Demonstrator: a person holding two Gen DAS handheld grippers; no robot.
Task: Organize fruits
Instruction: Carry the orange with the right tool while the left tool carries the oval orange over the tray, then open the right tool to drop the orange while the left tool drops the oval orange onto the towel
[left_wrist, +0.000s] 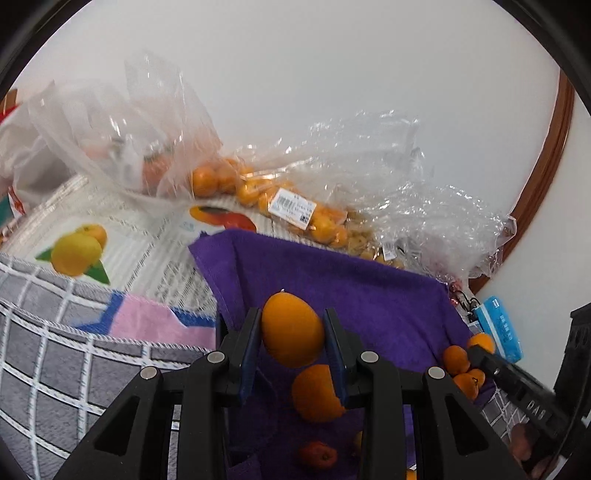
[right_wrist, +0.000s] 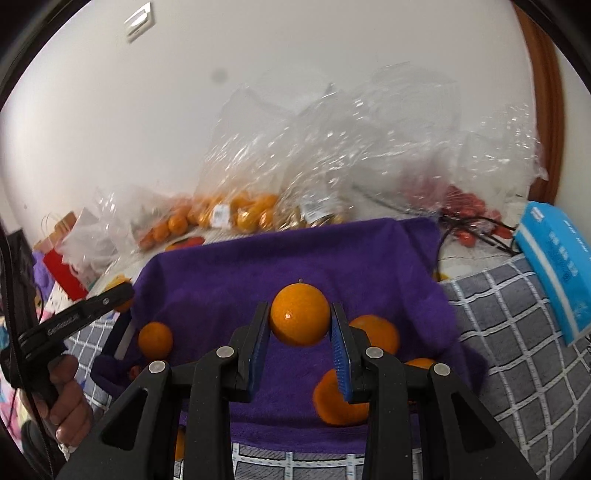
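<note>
My left gripper is shut on an orange and holds it above the purple towel. My right gripper is shut on another orange, also above the purple towel. Loose oranges lie on the towel: one under the left gripper, several at its right edge, and in the right wrist view one at the left and others at the right. The other gripper shows at each view's edge.
Clear plastic bags of small oranges and of red fruit lie against the white wall. A white fruit-printed mat, a grey checked cloth, a blue tissue pack and red paper bags surround the towel.
</note>
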